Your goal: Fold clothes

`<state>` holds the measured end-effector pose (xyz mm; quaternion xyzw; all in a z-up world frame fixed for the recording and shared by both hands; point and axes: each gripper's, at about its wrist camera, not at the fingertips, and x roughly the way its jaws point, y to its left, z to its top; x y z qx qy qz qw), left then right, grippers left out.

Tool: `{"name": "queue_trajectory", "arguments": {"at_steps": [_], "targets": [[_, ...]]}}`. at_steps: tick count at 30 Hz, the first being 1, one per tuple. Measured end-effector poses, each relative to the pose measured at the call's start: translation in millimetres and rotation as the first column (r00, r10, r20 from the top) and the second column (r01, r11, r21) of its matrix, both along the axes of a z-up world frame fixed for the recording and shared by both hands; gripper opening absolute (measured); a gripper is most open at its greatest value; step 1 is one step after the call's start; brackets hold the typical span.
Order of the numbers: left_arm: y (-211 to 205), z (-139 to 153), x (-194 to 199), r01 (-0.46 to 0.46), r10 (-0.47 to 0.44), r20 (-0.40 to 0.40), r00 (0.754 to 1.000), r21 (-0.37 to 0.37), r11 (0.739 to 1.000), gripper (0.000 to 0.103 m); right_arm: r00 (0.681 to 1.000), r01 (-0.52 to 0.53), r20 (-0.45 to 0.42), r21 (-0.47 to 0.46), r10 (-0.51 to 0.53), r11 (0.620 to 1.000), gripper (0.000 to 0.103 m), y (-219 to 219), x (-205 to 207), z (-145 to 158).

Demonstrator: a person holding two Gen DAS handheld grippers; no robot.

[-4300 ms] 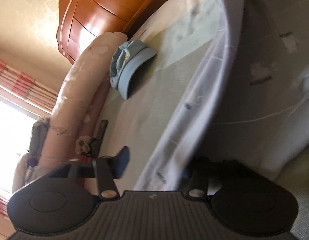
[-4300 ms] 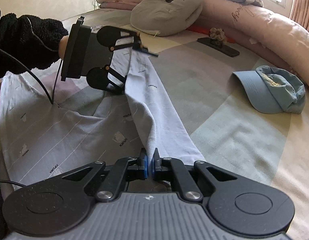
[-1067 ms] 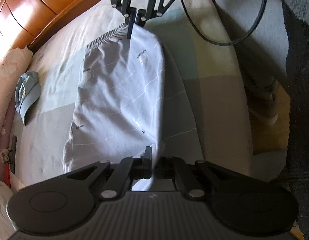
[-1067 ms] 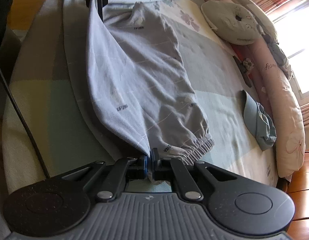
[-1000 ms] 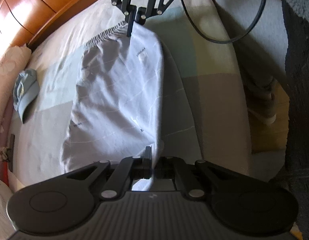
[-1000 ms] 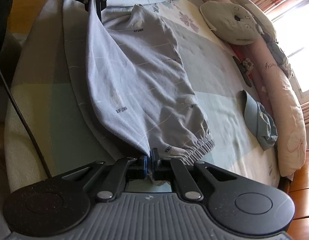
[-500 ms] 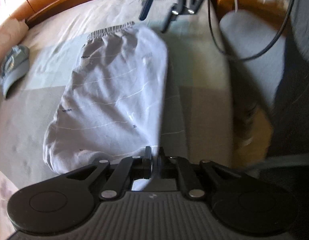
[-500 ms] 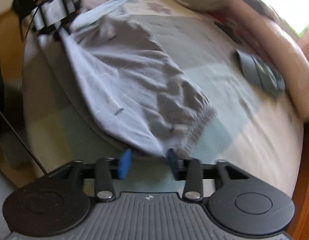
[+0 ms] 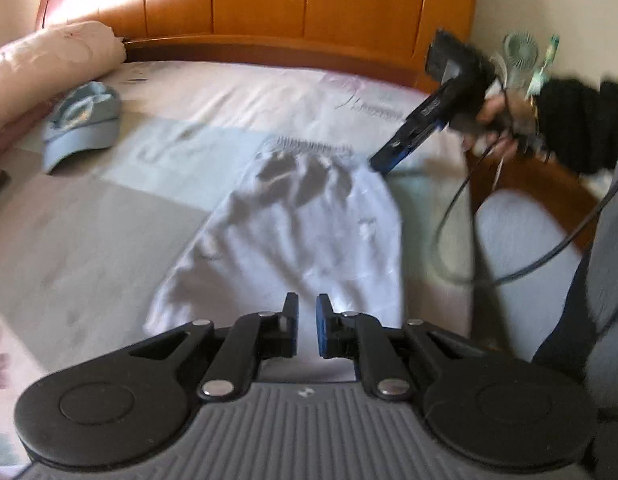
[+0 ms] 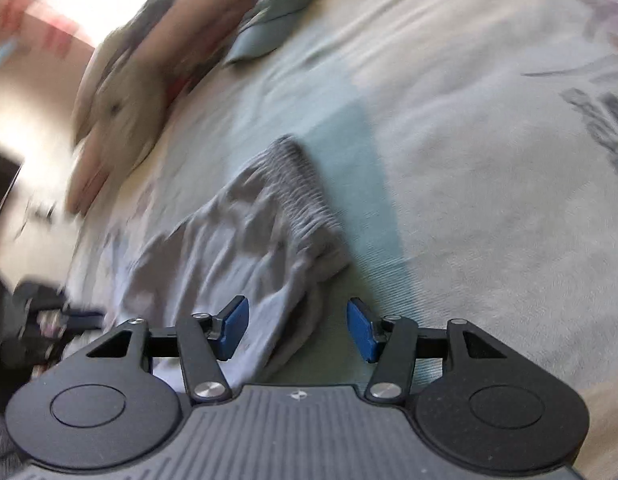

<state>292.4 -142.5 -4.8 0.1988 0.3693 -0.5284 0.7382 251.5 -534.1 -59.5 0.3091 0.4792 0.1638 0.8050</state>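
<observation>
Left claw (image 9: pixel 307 330): jaws opening, only a narrow gap so far, nothing pinched between the pads; the light grey garment (image 9: pixel 301 224) lies on the bed just ahead of and below the tips. Right claw (image 10: pixel 297 330): jaws opening and already well apart, with a fold of the garment's near edge in the gap but the blue pads (image 10: pixel 359 330) clear of the cloth, so nothing is gripped. In the left wrist view that same right claw (image 9: pixel 389 156) sits just beside the corner by the ribbed elastic band (image 9: pixel 309 145), held by a hand (image 9: pixel 493 120) in a dark fleece sleeve. Garment is down on the bed (image 9: pixel 89 216), near its front edge, doubled into a compact oblong with the band at the far end; surface is rumpled and the near end bunches up. Blue cap (image 9: pixel 83 124) and the rolled pink quilt (image 9: pixel 49 64) are well apart from it and not in the way. My read: one fold is laid and both ends are let go, so roughly mid-task. Likely left: smooth the wrinkles, then at least one more fold across the length to get a tidy packet. Both views are motion-blurred, so I can't confirm that the edges line up.
</observation>
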Motion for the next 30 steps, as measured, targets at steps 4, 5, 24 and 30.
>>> {"name": "queue_trajectory", "arguments": {"at_steps": [4, 5, 24, 30], "targets": [[-12, -22, -17, 0.190, -0.194, 0.043, 0.980, 0.084, 0.978, 0.020, 0.987, 0.145, 0.062, 0.002, -0.145, 0.989, 0.054, 9, -18, 14], [-12, -27, -22, 0.243, -0.252, 0.066, 0.966, 0.116, 0.963, 0.024, 0.983, 0.171, 0.072, 0.003, -0.170, 0.985, 0.051, 13, -24, 17], [15, -44, -58, 0.535, -0.575, 0.210, 0.791, 0.219, 0.816, 0.038, 0.911, 0.405, 0.072, 0.030, -0.406, 0.914, 0.044, 90, -83, 13], [13, -55, -60, 0.529, -0.574, 0.225, 0.788, 0.231, 0.817, 0.001, 0.882, 0.461, 0.089, 0.031, -0.462, 0.887, 0.044, 98, -94, 14]]}}
